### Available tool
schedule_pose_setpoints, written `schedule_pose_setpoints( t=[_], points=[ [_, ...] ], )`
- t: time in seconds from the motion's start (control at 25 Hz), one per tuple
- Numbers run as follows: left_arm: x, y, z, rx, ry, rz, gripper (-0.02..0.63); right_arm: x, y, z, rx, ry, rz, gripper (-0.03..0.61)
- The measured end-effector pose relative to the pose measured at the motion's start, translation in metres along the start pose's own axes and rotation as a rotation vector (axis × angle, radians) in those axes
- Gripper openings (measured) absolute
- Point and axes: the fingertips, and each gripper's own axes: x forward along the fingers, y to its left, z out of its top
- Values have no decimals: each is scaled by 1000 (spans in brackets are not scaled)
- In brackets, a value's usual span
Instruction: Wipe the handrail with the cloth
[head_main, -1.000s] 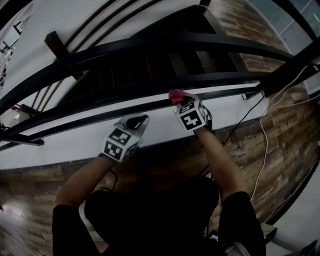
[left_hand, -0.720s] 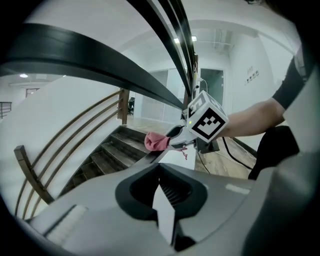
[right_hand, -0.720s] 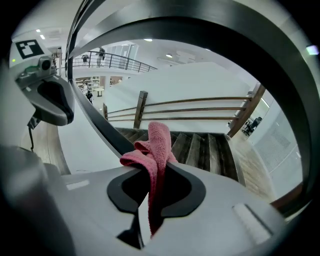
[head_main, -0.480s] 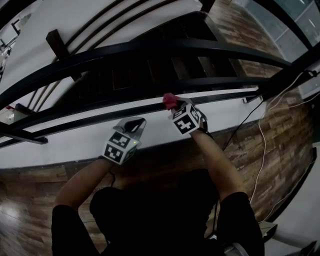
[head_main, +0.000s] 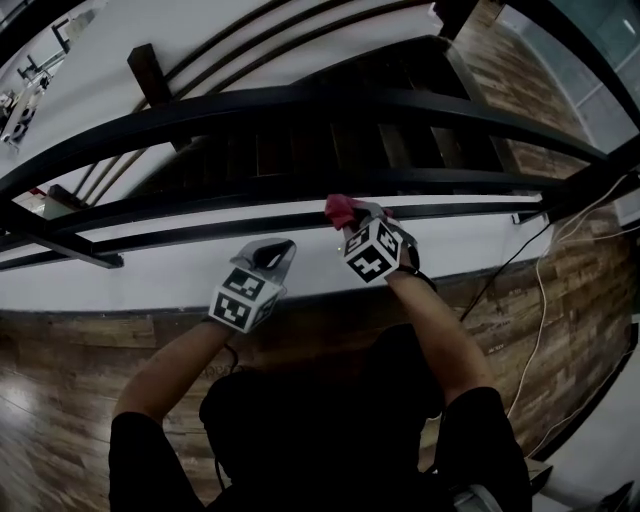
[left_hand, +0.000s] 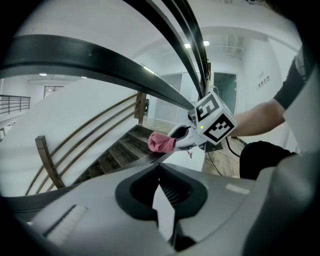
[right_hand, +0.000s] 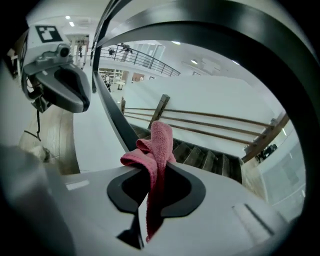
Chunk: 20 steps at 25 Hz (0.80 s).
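Stairwell handrail (head_main: 180, 235) — right gripper (head_main: 353, 214) clamps pink cloth (right_hand: 159, 142) on it; left gripper (head_main: 280, 248) closed, empty.

dim head view, brighter gripper views, strong fisheye bending at edges.

wood plank floor (head_main: 60, 420) | white walls (left_hand: 75, 110) | dark staircase (head_main: 300, 150) | ceiling lights (left_hand: 188, 45) on

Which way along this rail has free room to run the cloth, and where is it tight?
Rail is bare both ways: left of the cloth to the bracket, right to the post. Crowded beside the cloth, where the left claw hangs near the right claw.
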Motion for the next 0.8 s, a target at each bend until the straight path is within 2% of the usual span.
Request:
schedule_pose_setpoints(
  t=[0.2, 0.44, 0.8],
  points=[
    [-14, 11, -10, -13, -7, 20, 0, 4, 19, 19, -36, -15, 24, 49],
    [-27, 23, -17, -49, -23, 44, 0, 1, 40, 38, 2, -41, 106, 49],
    [-58, 50, -32, -121, -42, 119, 0, 10, 76, 75, -77, -53, 158, 51]
  ],
)
